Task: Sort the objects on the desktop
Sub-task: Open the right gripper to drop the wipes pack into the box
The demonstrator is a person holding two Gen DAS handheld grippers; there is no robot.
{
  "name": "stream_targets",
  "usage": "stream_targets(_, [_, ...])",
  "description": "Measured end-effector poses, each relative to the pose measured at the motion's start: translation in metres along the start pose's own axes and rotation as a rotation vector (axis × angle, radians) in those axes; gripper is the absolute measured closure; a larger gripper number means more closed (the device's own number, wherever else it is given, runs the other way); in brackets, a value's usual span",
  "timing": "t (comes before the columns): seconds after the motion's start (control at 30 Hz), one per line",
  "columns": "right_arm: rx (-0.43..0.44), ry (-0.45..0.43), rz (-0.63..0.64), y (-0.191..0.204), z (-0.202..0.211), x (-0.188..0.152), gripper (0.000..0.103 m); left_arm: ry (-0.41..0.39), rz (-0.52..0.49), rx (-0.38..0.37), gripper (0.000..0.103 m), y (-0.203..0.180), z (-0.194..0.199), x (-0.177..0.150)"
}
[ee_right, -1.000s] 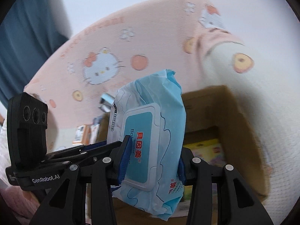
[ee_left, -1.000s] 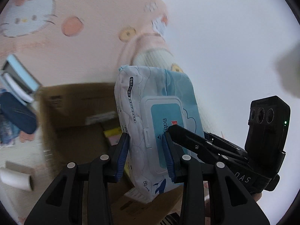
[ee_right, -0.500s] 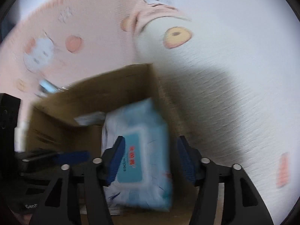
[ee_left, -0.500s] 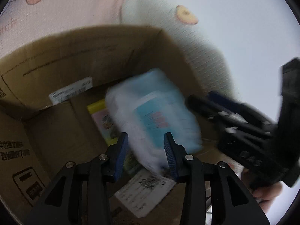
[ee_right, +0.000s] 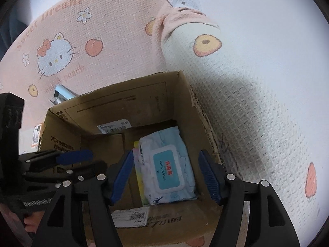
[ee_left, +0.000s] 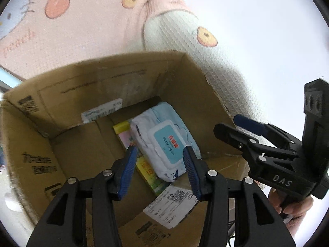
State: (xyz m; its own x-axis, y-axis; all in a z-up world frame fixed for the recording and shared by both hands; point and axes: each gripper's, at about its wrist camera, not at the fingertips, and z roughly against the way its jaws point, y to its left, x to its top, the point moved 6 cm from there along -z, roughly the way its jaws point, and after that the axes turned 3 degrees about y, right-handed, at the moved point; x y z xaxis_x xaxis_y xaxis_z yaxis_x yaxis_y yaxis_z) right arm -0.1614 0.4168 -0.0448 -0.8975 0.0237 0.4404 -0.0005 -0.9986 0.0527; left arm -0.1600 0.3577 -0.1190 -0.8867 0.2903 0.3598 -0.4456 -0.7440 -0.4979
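Both hand-held grippers (ee_left: 159, 170) (ee_right: 167, 177) gape above boxed wipes pack (ee_right: 167, 170).

Wipes pack (ee_right: 167, 169) lying in cardboard box (ee_right: 123, 107), right gripper (ee_right: 166, 177) jaws apart

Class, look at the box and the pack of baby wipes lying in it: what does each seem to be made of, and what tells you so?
Box: brown corrugated cardboard, matte; folded flaps, printed marks and stuck-on paper labels suggest it.
Pack of baby wipes: probably soft plastic film, slightly glossy and crinkled, with a stiffer, smooth plastic flip lid on top.
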Motion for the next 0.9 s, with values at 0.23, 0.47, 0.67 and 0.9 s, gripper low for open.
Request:
stream_targets(0.23, [0.104,-0.041,-0.044,0.026,0.030,-0.005,0.039,-0.208,-0.043,-0.054,0.047,0.004,0.056,0.000])
stream_targets(0.47, [-0.053,-0.095,0.067,0.076,0.053,-0.002,0.038,-0.240,-0.143,-0.087,0.047,0.002,0.083,-0.016])
stream_targets(0.67, [-0.047,-0.112,0.166,0.132,0.059,0.001,0.038,-0.316,-0.137,-0.060,0.046,0.037,0.125,-0.033])
stream_targets(0.9, [0.027,-0.120,0.240,0.206,0.054,0.009,0.038,-0.373,-0.057,-0.024,0.046,0.095,0.170,-0.042])
